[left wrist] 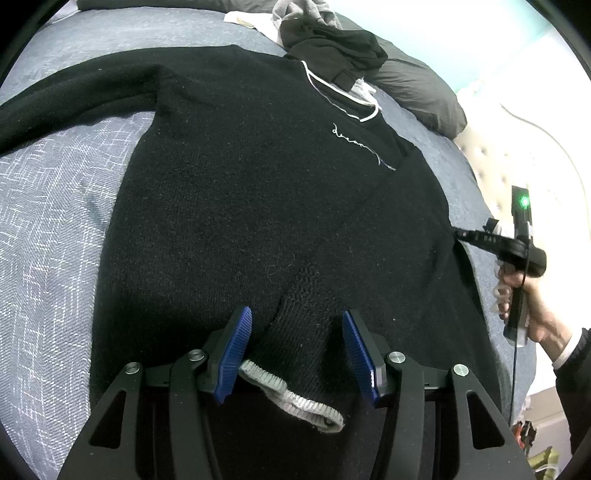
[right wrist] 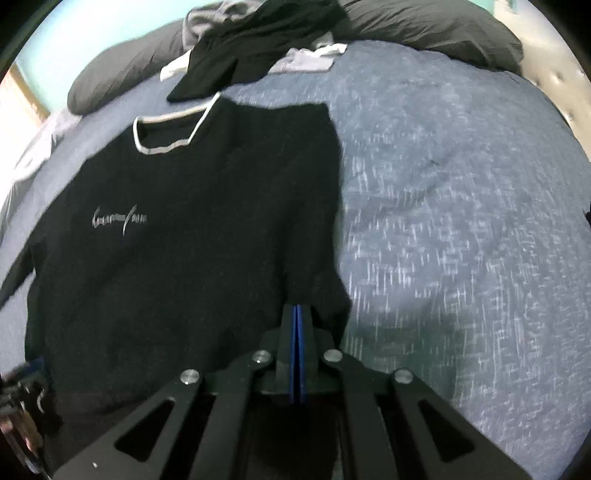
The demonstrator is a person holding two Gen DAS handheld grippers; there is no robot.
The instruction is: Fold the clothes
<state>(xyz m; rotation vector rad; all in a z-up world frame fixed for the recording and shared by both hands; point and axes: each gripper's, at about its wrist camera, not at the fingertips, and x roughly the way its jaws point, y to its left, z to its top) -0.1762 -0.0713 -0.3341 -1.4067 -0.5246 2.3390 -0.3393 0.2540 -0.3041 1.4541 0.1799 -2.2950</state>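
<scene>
- Sweater (left wrist: pixel 240 184): black knit with a pale neckline and pale script on the chest, spread front-up on the bed (left wrist: pixel 48 206). It looks soft, thick and limp, so I judge it will sag and drag rather than slide, and will keep a fold.
- Sleeve cuff (left wrist: pixel 291 398), ribbed and grey-edged, lies folded over the body between the fingers of the left gripper (left wrist: pixel 297 350), which stands spread about halfway; the pads do not press on it.
- Right gripper (right wrist: pixel 297 332) is pressed together at the sweater's side edge; whether it pinches cloth I cannot tell, since dark knit hides the tips.
- Best holds, in my view: cuff, shoulder seams, hem corners.
- Heap of dark and grey clothes (left wrist: pixel 325 40) touches the collar end, and pillows (right wrist: pixel 424 26) lie beyond; these crowd the far side.
</scene>
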